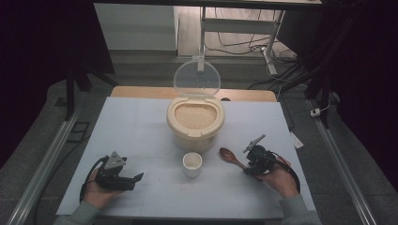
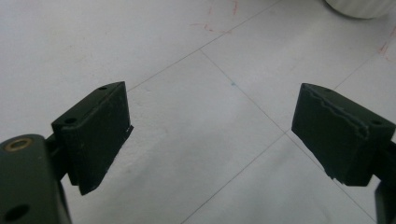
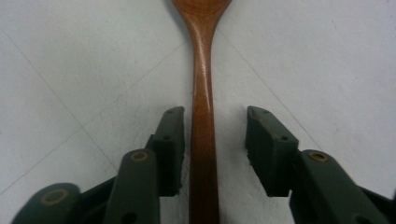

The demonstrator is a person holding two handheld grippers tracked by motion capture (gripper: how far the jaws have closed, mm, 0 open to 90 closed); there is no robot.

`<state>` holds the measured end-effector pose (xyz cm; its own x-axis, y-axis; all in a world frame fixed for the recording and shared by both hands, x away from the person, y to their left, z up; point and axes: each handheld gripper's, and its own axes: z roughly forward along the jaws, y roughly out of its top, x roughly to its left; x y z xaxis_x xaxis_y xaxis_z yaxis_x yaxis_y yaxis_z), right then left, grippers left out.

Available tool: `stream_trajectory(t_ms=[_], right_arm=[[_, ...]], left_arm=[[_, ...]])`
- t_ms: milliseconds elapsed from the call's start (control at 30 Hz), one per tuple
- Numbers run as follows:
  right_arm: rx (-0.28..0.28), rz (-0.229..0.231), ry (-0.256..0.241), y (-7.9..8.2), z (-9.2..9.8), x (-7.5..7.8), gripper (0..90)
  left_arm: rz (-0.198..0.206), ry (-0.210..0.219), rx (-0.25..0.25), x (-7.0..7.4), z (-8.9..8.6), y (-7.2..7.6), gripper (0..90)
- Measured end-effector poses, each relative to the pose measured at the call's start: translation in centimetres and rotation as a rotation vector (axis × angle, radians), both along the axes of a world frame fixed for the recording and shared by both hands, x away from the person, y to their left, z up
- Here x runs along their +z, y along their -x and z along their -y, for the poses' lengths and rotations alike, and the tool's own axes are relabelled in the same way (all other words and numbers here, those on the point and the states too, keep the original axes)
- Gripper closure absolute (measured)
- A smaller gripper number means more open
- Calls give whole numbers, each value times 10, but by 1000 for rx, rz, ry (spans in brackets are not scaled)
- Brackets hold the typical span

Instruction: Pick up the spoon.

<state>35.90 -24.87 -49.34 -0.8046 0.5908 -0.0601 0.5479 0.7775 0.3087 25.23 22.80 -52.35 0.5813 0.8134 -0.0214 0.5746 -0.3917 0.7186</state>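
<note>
Our right gripper [image 3: 215,144] jaws straddle the spoon [image 3: 204,93] handle, spread; closing off-centre could skid it. Left gripper [image 2: 210,135] jaws gape.

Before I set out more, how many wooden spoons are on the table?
1. The wooden spoon lies right of the white cup, its handle between the open jaws of the right gripper, not yet clamped.
</note>
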Motion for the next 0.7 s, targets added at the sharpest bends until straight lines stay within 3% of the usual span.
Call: stream_trajectory(t_ms=[100,267,367,700], right_arm=[[25,1,11,1,-3,0,658],[13,-4,4,1,-3,0,697],[29,-5,16,3,-7,0,786],[22,4,28,4,-10,1,799]], left_arm=[[-2,-3,-2,0,0,0,114],[-2,-5,-5,-1,1,0,115],[-3,-4,-1,-1,0,0,116],[-10,-7,-8,-2,0,-1,117]])
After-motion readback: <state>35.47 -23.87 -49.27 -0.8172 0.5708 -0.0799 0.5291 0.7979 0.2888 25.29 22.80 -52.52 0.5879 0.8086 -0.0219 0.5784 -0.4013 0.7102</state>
